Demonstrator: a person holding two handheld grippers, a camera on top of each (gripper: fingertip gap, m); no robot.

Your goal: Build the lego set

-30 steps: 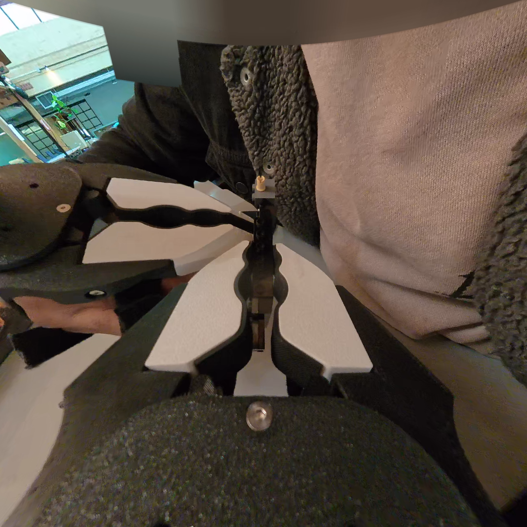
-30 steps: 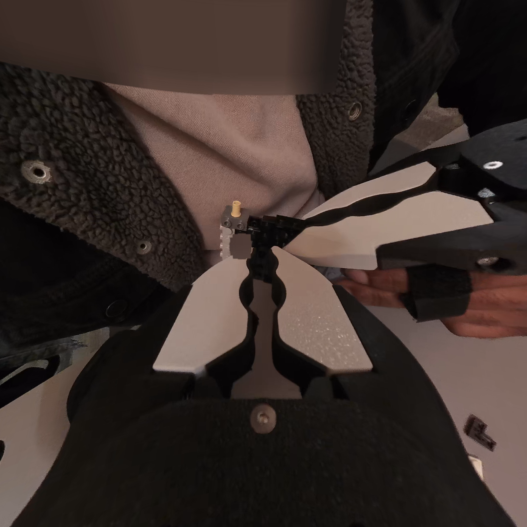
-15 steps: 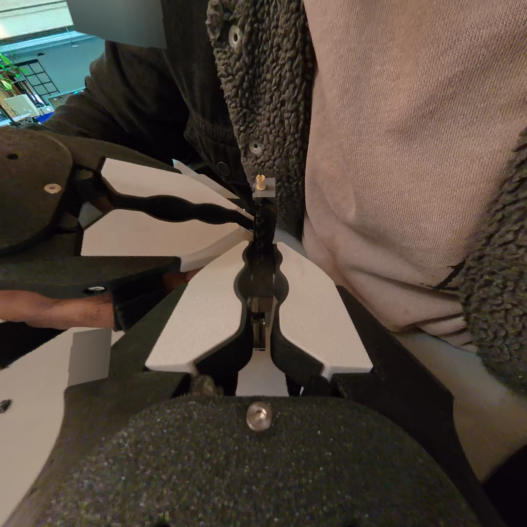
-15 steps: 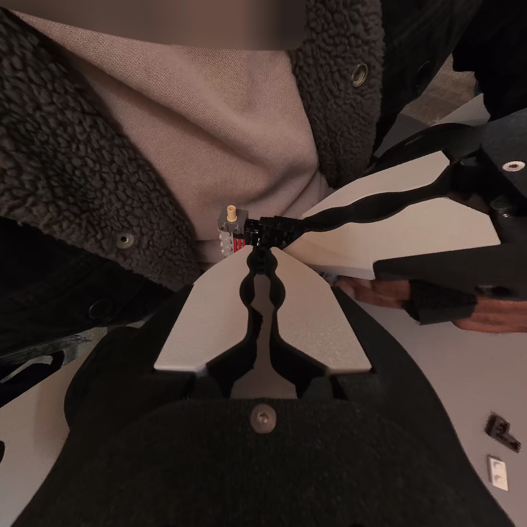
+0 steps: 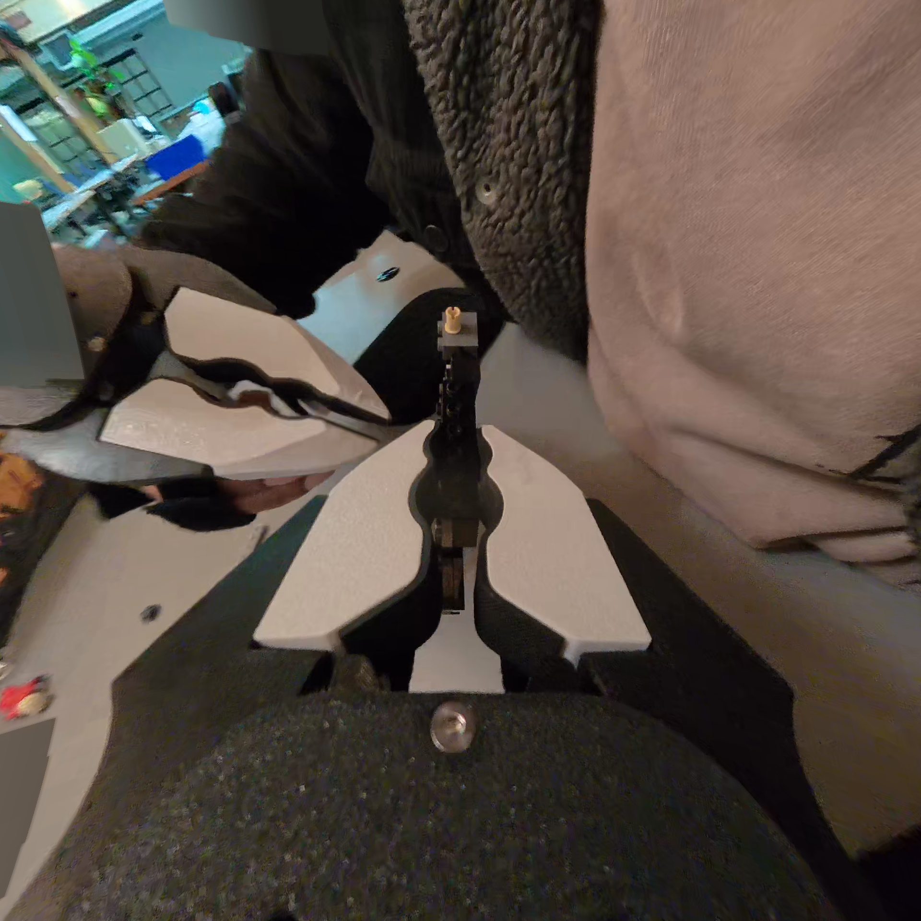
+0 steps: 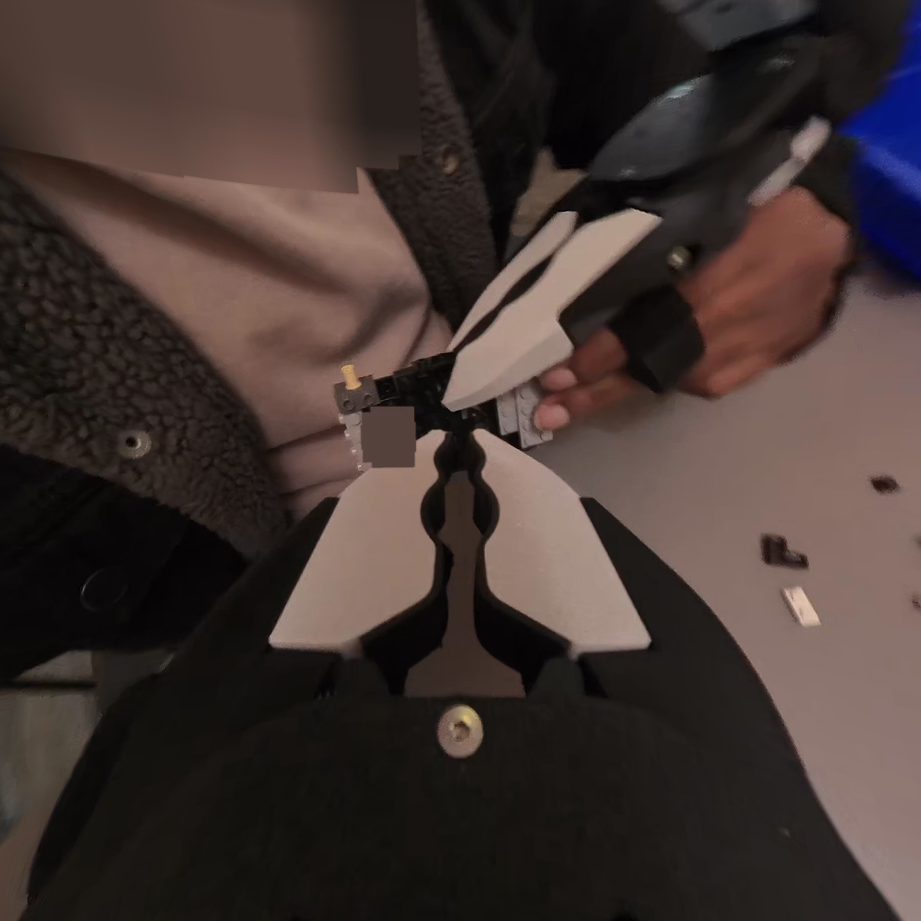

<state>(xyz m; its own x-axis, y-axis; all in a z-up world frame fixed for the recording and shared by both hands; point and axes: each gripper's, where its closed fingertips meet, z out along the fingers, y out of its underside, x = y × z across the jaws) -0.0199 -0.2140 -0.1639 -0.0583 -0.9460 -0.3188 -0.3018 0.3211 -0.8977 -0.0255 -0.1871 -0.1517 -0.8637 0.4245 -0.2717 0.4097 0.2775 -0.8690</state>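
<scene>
A person in a fuzzy dark jacket [image 5: 498, 149] and a light shirt [image 5: 747, 249] holds a gripper in each hand, up close to the chest.

The left gripper [image 5: 456, 433] is squeezed tight on the lego build [image 5: 458, 388]. The build is a thin black piece that sticks out past the fingertips. It has a small grey block [image 5: 457, 336] at its far end, and a tiny tan peg [image 5: 452, 319] pokes up from that block.

The right gripper [image 6: 456, 441] comes at the same build from the side. In the right wrist view its tips sit at the black underside of the build, and they look pinched close together there. Its jaws are blurry in the left wrist view, so I cannot tell for sure if it grips the build or only touches it.

In that same view the left gripper points down and to the left, and a hand [image 6: 747, 319] is wrapped around its handle. Some pale grey bricks [image 6: 521, 416] hang on the build just by the person's fingers.

A grey table [image 6: 747, 448] is below. A few loose bits lie on it: a small black piece [image 6: 782, 555] and a little white flat piece [image 6: 800, 605].
</scene>
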